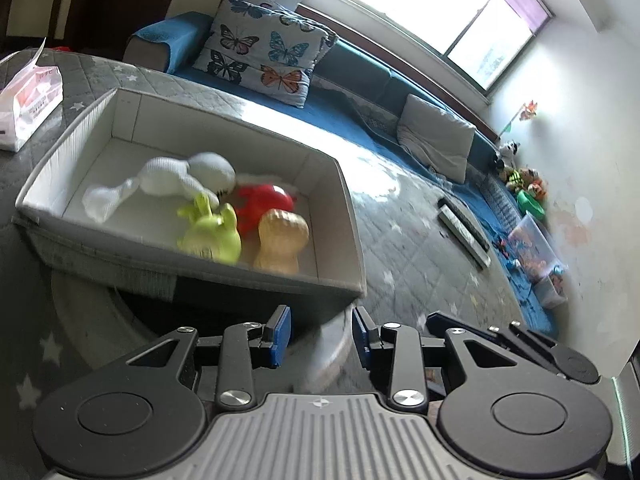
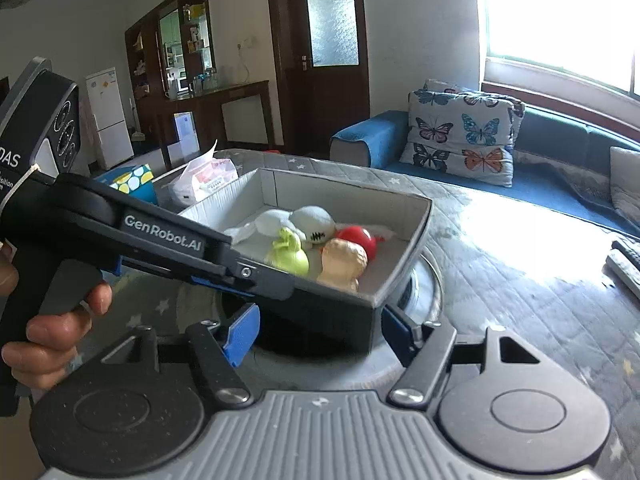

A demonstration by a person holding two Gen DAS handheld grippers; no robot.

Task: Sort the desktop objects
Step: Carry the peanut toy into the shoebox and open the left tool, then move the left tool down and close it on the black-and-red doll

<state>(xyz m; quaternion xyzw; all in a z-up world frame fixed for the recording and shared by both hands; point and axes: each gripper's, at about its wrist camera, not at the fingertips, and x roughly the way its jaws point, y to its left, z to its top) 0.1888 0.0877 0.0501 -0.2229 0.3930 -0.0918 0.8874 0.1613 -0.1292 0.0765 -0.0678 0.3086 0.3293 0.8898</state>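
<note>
A grey fabric box point(image 1: 352, 216) with a white lining stands on the star-patterned quilted surface. Inside lie a white plush toy point(image 1: 180, 178), a red toy point(image 1: 264, 200), a green toy point(image 1: 212, 232) and a tan peanut-shaped toy point(image 1: 280, 240). My left gripper point(image 1: 322, 336) hangs open just short of the box's near wall, with nothing between its blue pads. In the right wrist view the same box point(image 2: 424, 220) holds the toys. My right gripper point(image 2: 320, 334) is open, its pads either side of the box's near corner without touching it. A hand point(image 2: 60, 332) holds the left gripper point(image 2: 276, 290) by the box.
A soft tissue pack point(image 1: 28, 108) lies beyond the box, with a blue dotted tissue box point(image 2: 132, 182) near it. Two remote controls point(image 1: 464, 228) lie to the right. A blue sofa with a butterfly pillow point(image 1: 264, 52) runs behind, and a clear toy bin point(image 1: 536, 248) stands at the wall.
</note>
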